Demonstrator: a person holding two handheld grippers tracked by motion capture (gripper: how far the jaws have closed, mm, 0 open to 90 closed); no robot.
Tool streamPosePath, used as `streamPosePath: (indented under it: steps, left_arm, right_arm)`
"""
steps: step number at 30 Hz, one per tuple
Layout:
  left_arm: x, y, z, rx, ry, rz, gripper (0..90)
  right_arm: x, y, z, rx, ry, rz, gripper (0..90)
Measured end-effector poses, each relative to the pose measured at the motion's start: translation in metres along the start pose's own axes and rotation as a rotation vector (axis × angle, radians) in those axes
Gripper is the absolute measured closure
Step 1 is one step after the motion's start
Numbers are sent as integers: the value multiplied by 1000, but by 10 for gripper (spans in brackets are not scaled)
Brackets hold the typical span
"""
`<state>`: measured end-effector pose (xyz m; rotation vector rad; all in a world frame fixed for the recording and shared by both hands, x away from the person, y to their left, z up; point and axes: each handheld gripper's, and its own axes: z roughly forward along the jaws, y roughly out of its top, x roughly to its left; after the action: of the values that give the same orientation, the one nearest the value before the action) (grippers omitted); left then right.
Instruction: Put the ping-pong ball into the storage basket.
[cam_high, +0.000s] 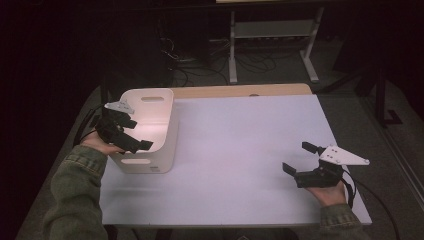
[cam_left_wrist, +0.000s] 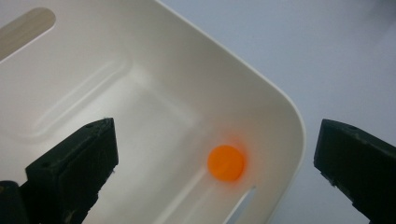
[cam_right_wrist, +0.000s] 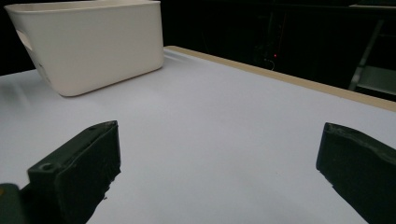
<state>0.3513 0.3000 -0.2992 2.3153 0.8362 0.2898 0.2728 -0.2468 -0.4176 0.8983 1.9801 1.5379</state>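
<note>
Over the white bin (cam_high: 150, 127) hangs the left hand-held gripper (cam_left_wrist: 217, 161), jaws apart (orange ball (cam_left_wrist: 226, 163) below).

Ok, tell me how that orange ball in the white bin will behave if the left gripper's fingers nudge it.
The orange ball looks round and smooth, so it would probably roll at a touch. It lies on the floor of the white bin near a curved corner, so the walls should stop it. It looks small and likely light, so closing fingers might squirt it aside.

Smooth cream plastic bin (cam_left_wrist: 261, 88), matt orange ball (cam_left_wrist: 226, 163), possibly plastic
</note>
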Motion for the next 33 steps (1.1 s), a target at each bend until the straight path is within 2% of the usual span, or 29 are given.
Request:
streamPosePath:
  steps: [9, 14, 20, 26, 33]
  left_arm:
    - [-6, -3, 3, -84, -5, -5, 0]
    - [-13, -6, 4, -159, -22, -7, 0]
    - [-17, -12, 3, -216, -28, -9, 0]
    - [-21, -19, 3, -252, -40, -5, 0]
    - [-24, -29, 6, -317, -53, -24, 0]
  right_arm:
    - [0, 0, 0, 0, -1, 2, 0]
    - [0, 0, -1, -2, -1, 1, 0]
    - [0, 0, -1, 0, 1, 2, 0]
    - [0, 0, -1, 0, 0, 2, 0]
    - [0, 0, -1, -1, 0, 2, 0]
